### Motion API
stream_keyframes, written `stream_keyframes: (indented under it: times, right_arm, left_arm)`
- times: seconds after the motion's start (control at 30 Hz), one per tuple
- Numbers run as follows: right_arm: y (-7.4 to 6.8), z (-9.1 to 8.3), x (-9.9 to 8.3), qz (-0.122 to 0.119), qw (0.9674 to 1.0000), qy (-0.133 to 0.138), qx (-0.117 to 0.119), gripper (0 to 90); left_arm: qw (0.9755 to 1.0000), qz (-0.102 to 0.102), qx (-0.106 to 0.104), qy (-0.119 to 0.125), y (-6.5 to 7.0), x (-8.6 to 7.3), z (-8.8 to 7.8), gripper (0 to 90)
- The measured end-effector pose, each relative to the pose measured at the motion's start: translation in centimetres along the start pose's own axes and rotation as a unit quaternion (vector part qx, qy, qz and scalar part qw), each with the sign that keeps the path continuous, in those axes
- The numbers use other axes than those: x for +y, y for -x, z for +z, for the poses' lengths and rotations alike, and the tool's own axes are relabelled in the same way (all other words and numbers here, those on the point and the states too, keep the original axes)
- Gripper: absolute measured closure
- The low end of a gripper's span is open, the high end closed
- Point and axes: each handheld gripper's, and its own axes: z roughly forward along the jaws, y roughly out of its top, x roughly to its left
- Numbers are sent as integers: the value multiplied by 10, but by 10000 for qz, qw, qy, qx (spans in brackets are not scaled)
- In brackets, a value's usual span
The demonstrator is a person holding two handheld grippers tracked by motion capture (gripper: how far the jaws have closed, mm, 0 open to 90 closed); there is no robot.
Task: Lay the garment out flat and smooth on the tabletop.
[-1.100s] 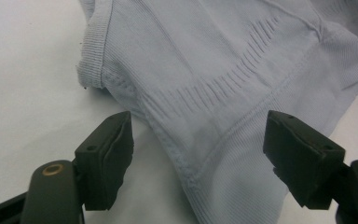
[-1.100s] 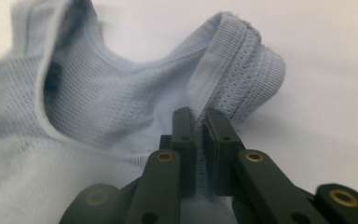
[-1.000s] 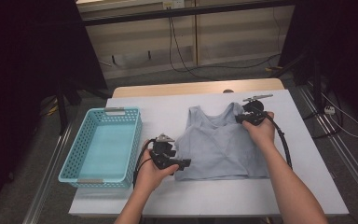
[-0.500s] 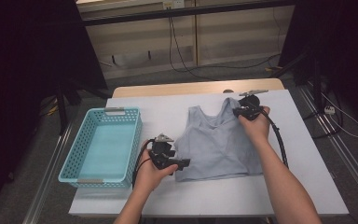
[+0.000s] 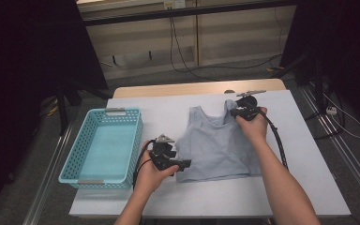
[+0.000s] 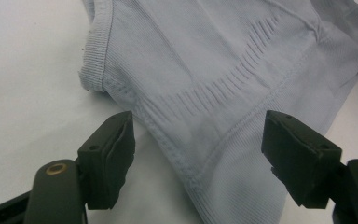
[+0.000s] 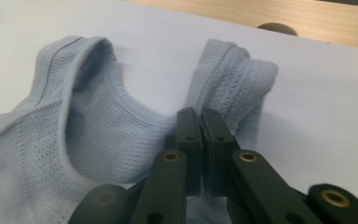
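Observation:
A pale blue ribbed tank top (image 5: 215, 145) lies flat on the white table (image 5: 304, 159), neck toward the far side. My right gripper (image 5: 233, 111) is at its far right shoulder strap. In the right gripper view the jaws (image 7: 199, 116) stand pressed together on the strap (image 7: 233, 70), which is bunched and folded there. My left gripper (image 5: 185, 164) rests at the top's near left corner. Its jaws (image 6: 198, 154) stand wide apart either side of the top's seamed edge (image 6: 223, 70), with the pads not touching the cloth.
A light blue plastic basket (image 5: 136, 140) with nothing in it stands on the table's left part, close to my left hand. A wooden strip (image 5: 192, 89) runs along the far edge. Cables lie on the floor beyond.
My right gripper has shifted a little left and toward the far side with the strap, drawing the top's right side inward. My left gripper has stayed put.

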Motion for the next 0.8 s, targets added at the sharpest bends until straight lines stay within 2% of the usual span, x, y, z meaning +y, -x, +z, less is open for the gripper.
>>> stream_keyframes:
  times: [0.13,0.2,0.33,0.37,0.43,0.5,0.53,0.7,0.8]
  right_arm:
    - [-9,11,-3,53,9999,-48,155,881]
    - [-11,16,-6,-2,9999,-105,91,880]
    - [-10,23,-10,-22,9996,-250,119,854]
    - [-9,23,-11,-46,9995,-279,123,808]
    - [-9,25,-11,-31,9988,-314,383,661]
    - [-10,19,-9,-165,9992,-266,265,569]
    - [-10,17,-9,-148,9993,-254,236,521]
    - [-11,4,-5,-23,9996,-134,246,424]
    - [-16,-2,-2,-194,9996,-122,188,407]
  left_arm:
    - [10000,0,-10,3,-1,0,0,264]
    - [10000,5,-12,-7,-1,0,0,264]
    - [10000,11,13,-3,-1,0,0,264]
    - [10000,14,12,-4,-1,0,0,264]
    - [10000,16,12,-8,-1,0,-1,262]
    - [10000,27,10,-13,-1,0,-1,262]
    - [10000,33,7,-13,-1,0,-1,262]
    - [10000,3,30,46,-2,1,-4,262]
    - [10000,-10,48,77,-2,1,-5,262]
